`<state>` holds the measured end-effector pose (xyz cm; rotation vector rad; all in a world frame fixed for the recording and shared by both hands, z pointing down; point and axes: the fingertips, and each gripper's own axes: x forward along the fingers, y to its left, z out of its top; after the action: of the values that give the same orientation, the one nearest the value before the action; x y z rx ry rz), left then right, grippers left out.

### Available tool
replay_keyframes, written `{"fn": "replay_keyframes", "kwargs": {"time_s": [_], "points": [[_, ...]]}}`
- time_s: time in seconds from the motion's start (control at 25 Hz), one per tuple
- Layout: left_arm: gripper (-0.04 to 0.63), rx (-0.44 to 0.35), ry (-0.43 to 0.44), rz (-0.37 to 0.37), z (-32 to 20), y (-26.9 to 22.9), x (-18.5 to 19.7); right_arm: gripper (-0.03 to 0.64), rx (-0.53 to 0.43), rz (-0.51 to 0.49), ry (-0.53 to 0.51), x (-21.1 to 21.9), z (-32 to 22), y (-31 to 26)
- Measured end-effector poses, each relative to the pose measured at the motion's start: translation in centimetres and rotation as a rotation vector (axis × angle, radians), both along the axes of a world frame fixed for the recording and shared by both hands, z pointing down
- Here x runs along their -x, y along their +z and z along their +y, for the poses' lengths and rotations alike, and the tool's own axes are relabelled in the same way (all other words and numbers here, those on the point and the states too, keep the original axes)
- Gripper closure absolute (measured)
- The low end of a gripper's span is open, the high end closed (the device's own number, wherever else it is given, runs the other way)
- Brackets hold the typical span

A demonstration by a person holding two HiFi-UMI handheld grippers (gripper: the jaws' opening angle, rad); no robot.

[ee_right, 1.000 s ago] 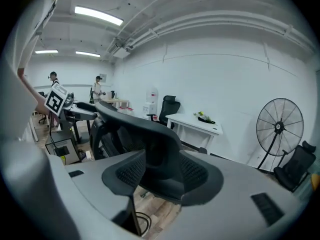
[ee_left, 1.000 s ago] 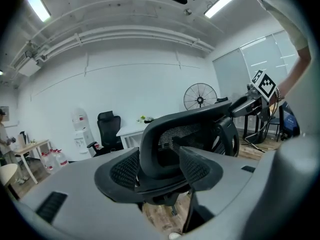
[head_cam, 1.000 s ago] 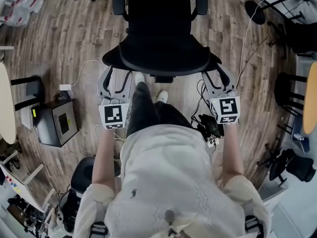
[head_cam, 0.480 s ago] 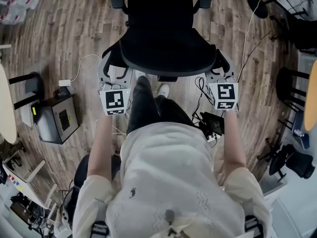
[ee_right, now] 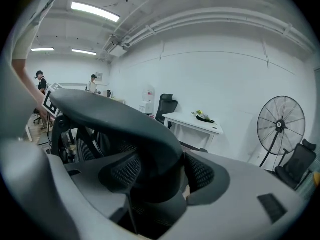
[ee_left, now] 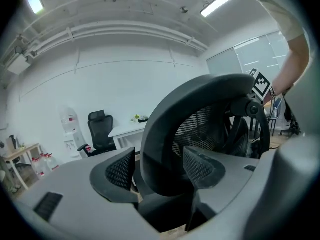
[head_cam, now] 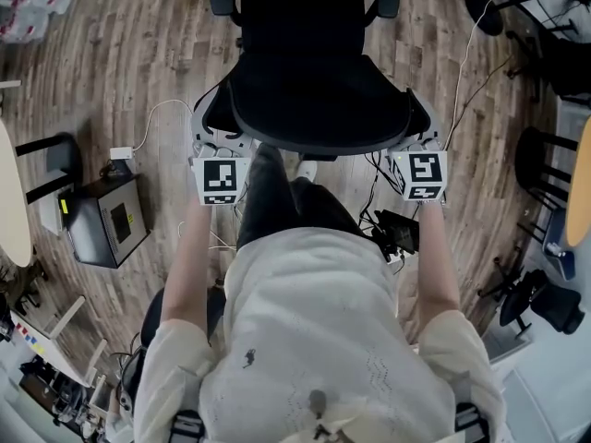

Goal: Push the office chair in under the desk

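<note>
While both grippers are placed at its back, the office chair (head_cam: 314,90) stands on the wooden floor (head_cam: 120,72) directly ahead of the person, with the seat turned away and the backrest towards them.

The left gripper (head_cam: 214,146) is at the left end of the backrest's top edge. Its own view shows the jaws spread wide, having just been opening. The curved backrest frame (ee_left: 165,129) stands between the two textured pads (ee_left: 121,170). The pads flank the frame without clamping it.

The right gripper (head_cam: 422,146) is at the right end of the same edge. Its jaws are likewise spread and have just been opening further. Here the frame fills nearly the whole gap between the pads. Whether a pad face brushes it cannot be settled from this angle, but no squeeze is evident.

A white desk (ee_right: 195,120) shows in the right gripper view against the far wall, beyond the chair and well apart from it. A standing fan (ee_right: 280,126) is to its right.
</note>
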<state>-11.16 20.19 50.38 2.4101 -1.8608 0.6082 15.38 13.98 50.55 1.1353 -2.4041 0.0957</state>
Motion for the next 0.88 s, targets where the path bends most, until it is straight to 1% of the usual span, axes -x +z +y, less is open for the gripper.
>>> {"fn": "replay_keyframes", "kwargs": {"time_s": [0.08, 0.16, 0.32, 0.48, 0.6, 0.72, 0.8, 0.88], "points": [[0.293, 0.008, 0.003, -0.025, -0.6, 0.3, 0.0, 0.337, -0.002, 0.001, -0.014, 0.2, -0.6, 0.2], [0.292, 0.009, 0.011, -0.032, -1.0, 0.3, 0.0, 0.337, 0.000, -0.007, -0.028, 0.3, -1.0, 0.3], [0.292, -0.011, 0.028, -0.020, -2.3, -0.4, 0.4, 0.320, 0.013, -0.048, -0.038, 0.4, -1.6, 0.7], [0.293, -0.015, 0.028, -0.003, -3.1, -0.5, 0.0, 0.324, 0.030, -0.095, -0.034, 0.2, -1.9, 0.9], [0.293, -0.029, 0.021, 0.008, -3.0, -0.4, 0.0, 0.325, 0.022, -0.098, -0.037, 0.2, -1.9, 0.9], [0.298, -0.065, 0.022, -0.032, -3.1, -0.3, -0.1, 0.330, 0.005, -0.091, -0.038, 0.3, -2.0, 1.0], [0.330, -0.086, 0.026, -0.080, -2.8, -0.2, -0.3, 0.333, -0.003, -0.086, -0.036, 0.3, -2.0, 1.0], [0.333, -0.088, 0.029, -0.096, -2.7, -0.2, -0.5, 0.336, -0.007, -0.082, -0.032, 0.2, -1.9, 1.0]]}}
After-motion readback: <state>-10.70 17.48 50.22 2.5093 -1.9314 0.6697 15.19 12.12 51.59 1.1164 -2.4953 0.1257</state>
